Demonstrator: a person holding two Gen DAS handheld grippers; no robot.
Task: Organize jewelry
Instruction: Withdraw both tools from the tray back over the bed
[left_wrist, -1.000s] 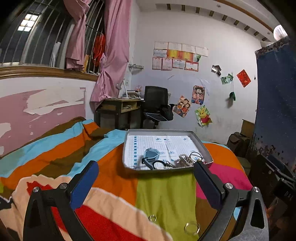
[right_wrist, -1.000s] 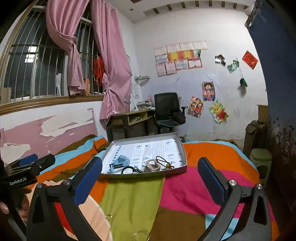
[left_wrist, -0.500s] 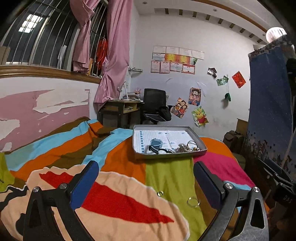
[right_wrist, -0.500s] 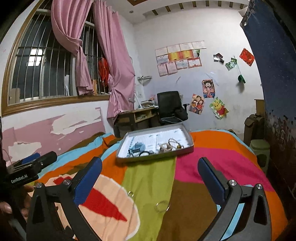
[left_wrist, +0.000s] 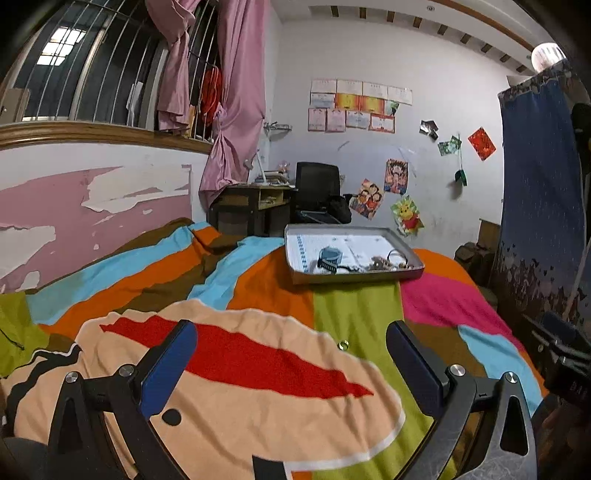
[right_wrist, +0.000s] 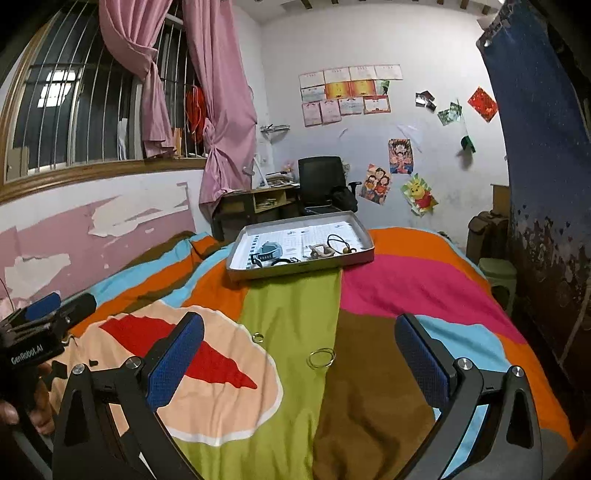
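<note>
Tray (right_wrist: 300, 263) on the bed (right_wrist: 369, 295), far end, long axis running left to right, nearer left corner swung slightly toward the right wrist camera; holds a watch (right_wrist: 266, 253), cord (right_wrist: 341, 242) and other small pieces. Two rings on the blanket nearer the grippers: small ring (right_wrist: 258, 336) left, larger bangle (right_wrist: 321, 357) right, apart. Left gripper (left_wrist: 291, 363) and right gripper (right_wrist: 300, 356) both spread wide, holding nothing. Farther from the tray than a second ago; rings now ahead of the fingers.
</note>
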